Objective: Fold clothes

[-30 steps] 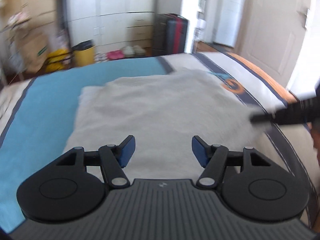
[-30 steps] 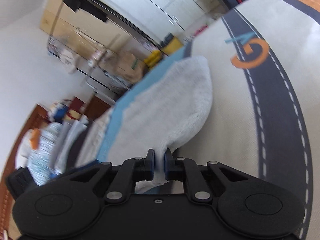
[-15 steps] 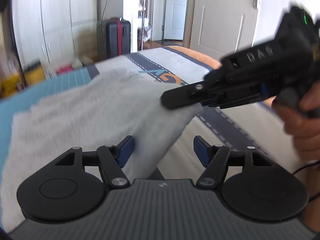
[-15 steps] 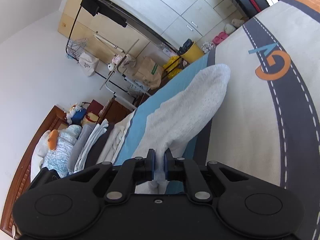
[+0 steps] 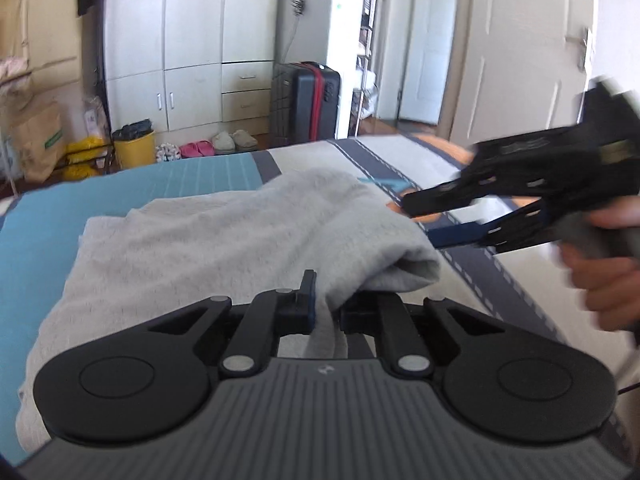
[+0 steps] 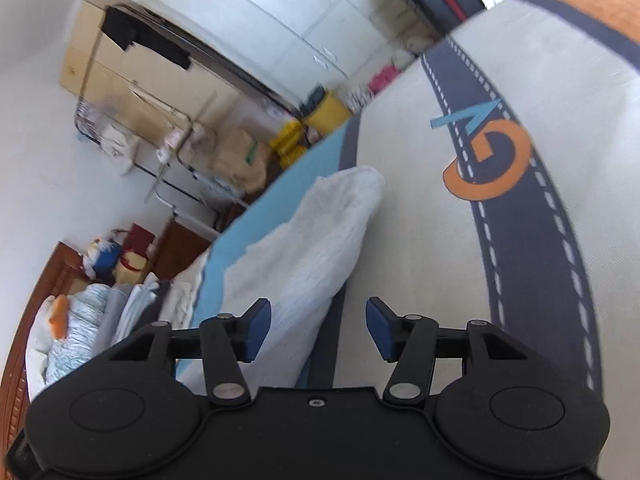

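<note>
Large orange "G" and blue "A" on the bedspread (image 6: 420, 240).

Rumpled grey garment (image 5: 208, 240) on bed

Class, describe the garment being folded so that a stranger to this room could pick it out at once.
Start at the bed, with its blue panel. Lying on it is a pale grey, fleecy garment, one edge pinched in the left tool. It is the only loose cloth on the bed.
</note>
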Tool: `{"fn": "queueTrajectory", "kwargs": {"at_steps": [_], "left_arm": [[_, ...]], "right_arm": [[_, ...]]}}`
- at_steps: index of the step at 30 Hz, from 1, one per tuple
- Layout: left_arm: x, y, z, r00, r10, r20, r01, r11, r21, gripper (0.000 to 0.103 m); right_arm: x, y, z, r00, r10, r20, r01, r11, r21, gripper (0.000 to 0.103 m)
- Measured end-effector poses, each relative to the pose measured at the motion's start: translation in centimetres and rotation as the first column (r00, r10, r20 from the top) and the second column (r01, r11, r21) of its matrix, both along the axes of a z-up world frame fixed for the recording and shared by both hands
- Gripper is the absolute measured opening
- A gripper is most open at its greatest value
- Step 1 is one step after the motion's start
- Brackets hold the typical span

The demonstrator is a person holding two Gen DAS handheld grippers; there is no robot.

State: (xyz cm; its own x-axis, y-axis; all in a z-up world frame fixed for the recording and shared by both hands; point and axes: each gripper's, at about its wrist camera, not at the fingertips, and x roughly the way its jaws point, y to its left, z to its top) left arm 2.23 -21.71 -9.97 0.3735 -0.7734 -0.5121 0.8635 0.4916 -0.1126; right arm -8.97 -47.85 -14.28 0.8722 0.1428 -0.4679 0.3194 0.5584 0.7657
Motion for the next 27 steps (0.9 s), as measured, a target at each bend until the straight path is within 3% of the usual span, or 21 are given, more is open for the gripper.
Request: {"fn": "queueTrajectory", "kwargs": {"at_steps": [3,5,6,7,9,11,14,19,23,24,27], "left_arm": [[0.1,0.1,-0.2,1.000,-0.001,-0.001,0.001,1.000,-0.008,0.010],[0.0,0.2,-0.2,1.000,-0.013,-0.013,0.012,0.999,-0.033,0.010],[0.0,0.3,-0.2,1.000,-0.019,-0.019,0.018,0.999,-0.046,0.010],[-0.1,0.3,-0.2,0.999,-0.025,-0.025,0.024,0.998,-0.058,0.010],[-0.2,0.5,-0.2,0.999,-0.038,-0.036,0.035,0.996,-0.083,0.010],[-0.5,0.7,0.0,0.998,-0.056,-0.040,0.051,0.992,-0.112,0.010],[-3.5,1.2,1.5,0.986,-0.130,0.101,0.143,0.981,-0.134,0.010],[-6.4,1.5,3.0,0.978,-0.205,0.034,0.206,0.943,-0.261,0.010],[-8.3,1.1,2.9,0.955,-0.293,-0.046,0.259,0.900,-0.351,0.010],[-8.7,0.8,2.9,0.950,-0.305,-0.061,0.266,0.898,-0.350,0.010],[-10.3,-0.5,3.0,0.969,-0.240,-0.055,0.220,0.944,-0.245,0.010]], "right_arm": [[3.0,-0.9,-1.2,0.999,-0.031,0.037,0.030,0.999,0.018,0.059],[5.2,-0.9,-2.2,0.999,-0.041,-0.010,0.041,0.999,-0.030,0.055],[6.0,-0.8,-2.7,0.998,-0.051,-0.037,0.049,0.997,-0.052,0.045],[6.4,-0.8,-3.1,0.998,-0.054,-0.042,0.051,0.996,-0.072,0.015],[6.2,-0.5,-2.8,0.998,-0.062,-0.009,0.060,0.988,-0.146,0.010],[5.3,0.2,-1.3,0.999,-0.049,0.018,0.051,0.972,-0.230,0.009],[3.3,0.4,1.8,0.999,-0.034,0.039,0.044,0.951,-0.305,0.009],[-1.4,-0.2,8.1,0.998,-0.060,0.030,0.067,0.924,-0.377,0.009],[-5.9,0.0,11.9,0.995,-0.090,-0.038,0.062,0.879,-0.472,0.009],[-6.9,0.2,12.0,0.993,-0.105,-0.053,0.063,0.860,-0.506,0.009],[-8.7,1.0,10.8,0.986,-0.155,-0.060,0.092,0.809,-0.581,0.008]]}}
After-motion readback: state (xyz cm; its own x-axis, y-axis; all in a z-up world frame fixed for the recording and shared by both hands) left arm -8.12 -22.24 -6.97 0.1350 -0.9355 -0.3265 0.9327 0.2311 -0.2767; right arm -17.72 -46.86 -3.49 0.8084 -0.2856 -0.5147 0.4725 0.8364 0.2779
